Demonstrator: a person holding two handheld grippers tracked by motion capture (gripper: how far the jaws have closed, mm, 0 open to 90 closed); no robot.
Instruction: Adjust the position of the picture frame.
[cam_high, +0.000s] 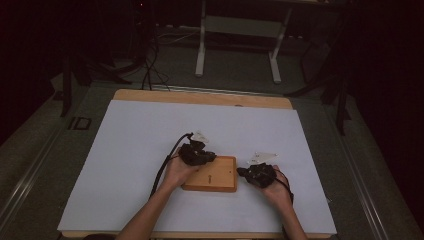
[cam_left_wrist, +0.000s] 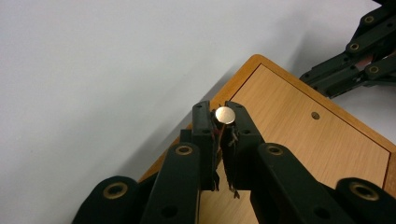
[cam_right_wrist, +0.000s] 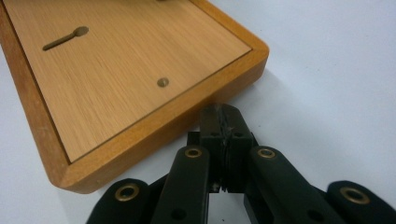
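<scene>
From above, the wooden box (cam_high: 210, 174) sits near the table's (cam_high: 125, 150) front edge between both grippers; close in, the left gripper (cam_left_wrist: 220, 122) pinches a coin (cam_left_wrist: 225, 115) over the box's corner, not yet slotted, while the right gripper (cam_right_wrist: 223, 122), jaws together and empty, braces the box's side near the slot (cam_right_wrist: 65, 38).

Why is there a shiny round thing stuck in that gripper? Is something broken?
Nothing looks broken. The left gripper pinches a small shiny disc above the wooden box. The box lies flat and whole.

Closed right tool (cam_right_wrist: 225, 122) touches the wooden box (cam_right_wrist: 140, 70) edge.
</scene>
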